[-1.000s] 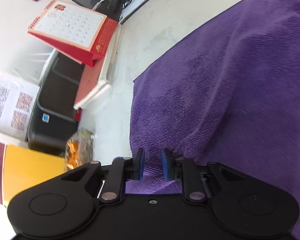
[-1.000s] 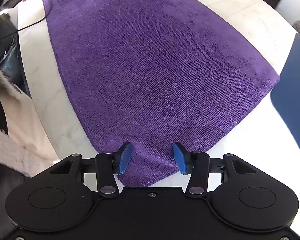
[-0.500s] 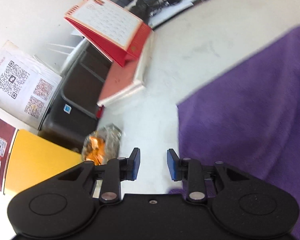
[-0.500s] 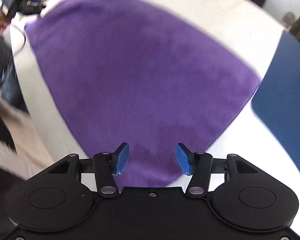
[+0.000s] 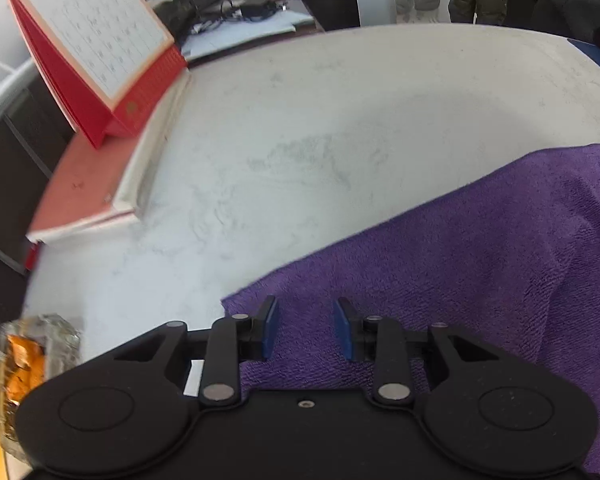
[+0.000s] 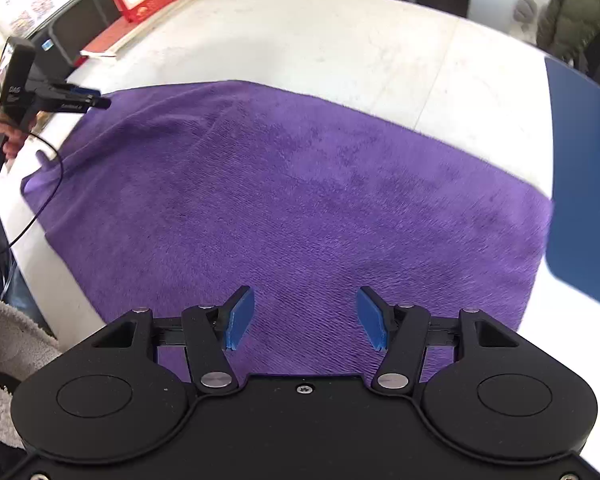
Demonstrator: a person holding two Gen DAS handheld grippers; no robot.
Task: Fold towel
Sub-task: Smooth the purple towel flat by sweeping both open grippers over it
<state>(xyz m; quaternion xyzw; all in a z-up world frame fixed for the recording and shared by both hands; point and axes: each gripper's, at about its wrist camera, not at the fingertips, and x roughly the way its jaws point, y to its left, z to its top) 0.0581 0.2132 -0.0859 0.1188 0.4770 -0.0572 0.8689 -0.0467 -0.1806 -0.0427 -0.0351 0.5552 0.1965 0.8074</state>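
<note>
Left wrist view: the left gripper (image 5: 306, 328) is seen partly open and empty, just above a towel (image 5: 480, 280) corner; its jaws have just been opening. The right gripper (image 6: 306, 318) is wider open, empty, over the towel's near edge. The towel's long side runs between them.

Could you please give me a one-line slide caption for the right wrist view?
Open right claw hovering over a purple towel spread on a white table.

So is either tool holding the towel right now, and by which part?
Neither. The left tool and right tool both stand open above the purple towel, nothing pinched; their jaws have just been opening.
</note>
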